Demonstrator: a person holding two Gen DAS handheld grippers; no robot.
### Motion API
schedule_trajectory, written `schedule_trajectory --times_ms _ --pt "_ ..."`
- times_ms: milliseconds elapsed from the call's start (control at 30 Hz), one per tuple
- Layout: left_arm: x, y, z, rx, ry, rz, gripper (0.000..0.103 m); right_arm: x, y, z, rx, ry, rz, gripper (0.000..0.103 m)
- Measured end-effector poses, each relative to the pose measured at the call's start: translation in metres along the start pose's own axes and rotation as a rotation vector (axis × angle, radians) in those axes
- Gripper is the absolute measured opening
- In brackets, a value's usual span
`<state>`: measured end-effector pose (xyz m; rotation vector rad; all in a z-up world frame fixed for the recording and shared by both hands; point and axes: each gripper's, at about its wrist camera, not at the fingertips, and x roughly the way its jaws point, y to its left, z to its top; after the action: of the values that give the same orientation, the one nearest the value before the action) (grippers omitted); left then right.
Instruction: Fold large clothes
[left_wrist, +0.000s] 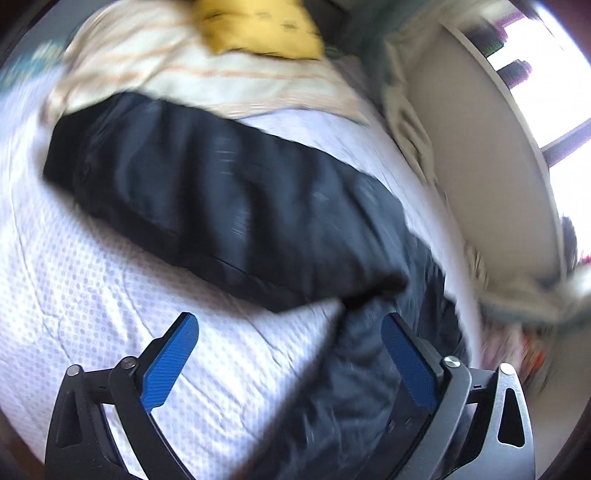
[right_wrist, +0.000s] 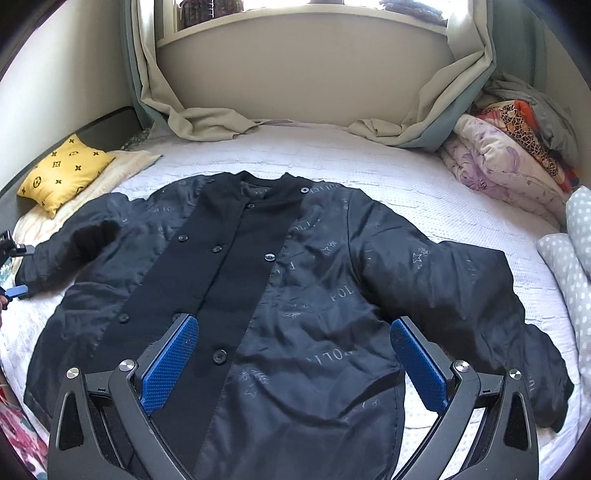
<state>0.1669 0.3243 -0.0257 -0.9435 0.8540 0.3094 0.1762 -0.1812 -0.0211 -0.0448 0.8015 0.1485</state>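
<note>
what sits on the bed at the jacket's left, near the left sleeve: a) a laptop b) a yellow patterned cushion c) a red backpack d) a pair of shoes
b: in the right wrist view a yellow cushion with dark motifs lies beyond the left sleeve of the black jacket.

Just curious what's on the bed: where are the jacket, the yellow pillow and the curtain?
jacket (right_wrist: 314, 295): right wrist view, chest lining.
yellow pillow (right_wrist: 62, 173): right wrist view, its middle.
curtain (right_wrist: 207, 118): right wrist view, bunched hem.
</note>
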Motion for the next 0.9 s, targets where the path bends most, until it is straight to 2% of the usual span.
schedule_trajectory --times_ms 167,267,500,600,667,700,733,800,900 --pt "0.009 0.057 0.021 -0.318 0.002 -0.129 0.093 0.010 -0.007 0.002 0.023 0.016 0.025 0.103" --pt "0.011 0.073 0.026 -0.401 -0.023 -0.180 0.093 0.015 -0.008 0.003 0.036 0.027 0.042 0.103" --pt "0.042 0.107 0.031 -0.565 -0.017 -0.202 0.093 0.022 -0.004 -0.002 0.029 0.058 0.075 0.103" --pt "0.045 0.107 0.039 -0.566 -0.057 -0.225 0.092 0.025 -0.003 -0.004 0.029 0.065 0.070 0.103" --pt "0.048 0.106 0.045 -0.550 -0.091 -0.235 0.081 0.028 -0.005 -0.004 0.036 0.071 0.068 0.103" --pt "0.052 0.107 0.047 -0.545 -0.092 -0.238 0.064 0.029 -0.005 -0.004 0.039 0.075 0.065 0.103" --pt "0.055 0.107 0.048 -0.540 -0.086 -0.242 0.052 0.031 -0.006 -0.004 0.041 0.078 0.061 0.103" --pt "0.061 0.109 0.048 -0.547 -0.083 -0.246 0.039 0.033 -0.009 -0.005 0.047 0.083 0.054 0.103" --pt "0.053 0.103 0.051 -0.517 -0.114 -0.235 0.025 0.035 -0.012 -0.006 0.058 0.086 0.046 0.103"
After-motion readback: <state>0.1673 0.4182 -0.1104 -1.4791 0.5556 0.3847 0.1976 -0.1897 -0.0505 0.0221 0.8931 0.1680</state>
